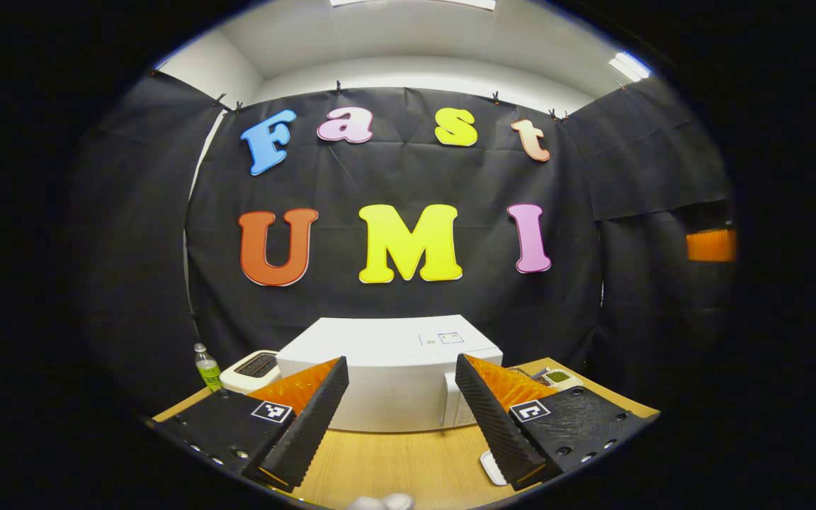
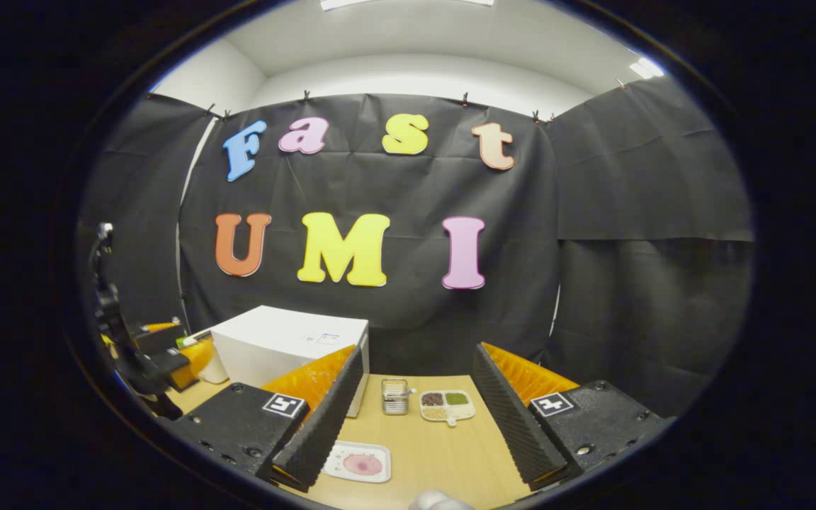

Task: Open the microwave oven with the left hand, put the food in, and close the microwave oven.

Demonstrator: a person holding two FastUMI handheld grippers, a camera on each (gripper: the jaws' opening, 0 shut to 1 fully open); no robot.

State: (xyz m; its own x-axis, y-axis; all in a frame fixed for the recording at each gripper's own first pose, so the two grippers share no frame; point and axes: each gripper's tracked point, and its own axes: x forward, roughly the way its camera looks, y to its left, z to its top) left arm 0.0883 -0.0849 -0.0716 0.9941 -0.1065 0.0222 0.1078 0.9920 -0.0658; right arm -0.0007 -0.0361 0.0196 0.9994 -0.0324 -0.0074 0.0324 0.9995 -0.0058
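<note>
Left gripper view: bottle far left, toaster beside it, white microwave (door closed) straight ahead between wide-apart fingers of left gripper, nothing held. Right gripper view: microwave at left, food plate on table near left finger; right gripper fingers apart, empty.

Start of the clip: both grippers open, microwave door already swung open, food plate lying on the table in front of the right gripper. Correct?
One detail is wrong: the microwave door is shut, not swung open; the left gripper view shows its front flush and closed. The rest stands: the left gripper and right gripper are both open, and the food plate lies on the table in front of the right gripper.
</note>
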